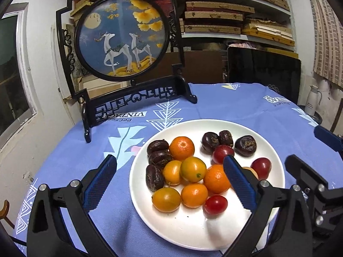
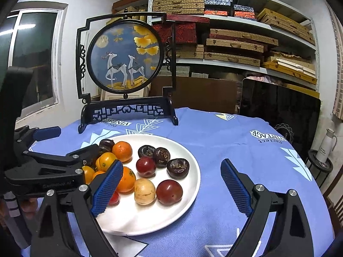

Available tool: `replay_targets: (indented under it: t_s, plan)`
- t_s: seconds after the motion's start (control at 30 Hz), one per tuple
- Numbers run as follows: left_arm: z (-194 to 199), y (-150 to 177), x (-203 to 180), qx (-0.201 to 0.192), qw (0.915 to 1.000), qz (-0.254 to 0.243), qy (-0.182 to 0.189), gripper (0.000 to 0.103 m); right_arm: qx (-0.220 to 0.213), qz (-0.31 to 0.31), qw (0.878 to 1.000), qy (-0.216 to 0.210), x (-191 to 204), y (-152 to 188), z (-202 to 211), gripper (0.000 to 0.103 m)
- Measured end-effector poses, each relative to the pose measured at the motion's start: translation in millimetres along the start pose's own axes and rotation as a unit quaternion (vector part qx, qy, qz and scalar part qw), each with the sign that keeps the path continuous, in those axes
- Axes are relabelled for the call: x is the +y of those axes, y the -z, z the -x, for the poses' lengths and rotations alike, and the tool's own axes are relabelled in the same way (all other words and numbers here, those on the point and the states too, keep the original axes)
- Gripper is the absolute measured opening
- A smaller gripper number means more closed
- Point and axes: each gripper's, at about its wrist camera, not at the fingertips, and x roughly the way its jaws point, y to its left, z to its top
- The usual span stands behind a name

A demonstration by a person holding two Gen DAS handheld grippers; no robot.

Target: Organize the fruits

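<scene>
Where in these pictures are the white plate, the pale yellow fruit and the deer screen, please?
white plate (image 1: 188, 233), left wrist view, bare front part.
pale yellow fruit (image 2: 145, 191), right wrist view, its middle.
deer screen (image 2: 123, 57), right wrist view, round panel.

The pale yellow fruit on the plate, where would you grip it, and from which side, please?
Grip the pale yellow fruit across its round middle, coming from above and the near side, probably with the open right tool. An orange and a dark red plum crowd its flanks, so set one finger at its near face and one at its far face.
</scene>
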Motion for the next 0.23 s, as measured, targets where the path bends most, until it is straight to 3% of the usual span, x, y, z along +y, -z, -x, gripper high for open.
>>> replay_targets:
  t_s: [0.23]
  plan:
    - [0.2, -2.2, 7.7, -0.012, 0.9997, 0.018, -0.010, 0.098, 0.006, 0.005, 1.000, -0.002, 1.2, 0.6, -1.2, 0.093]
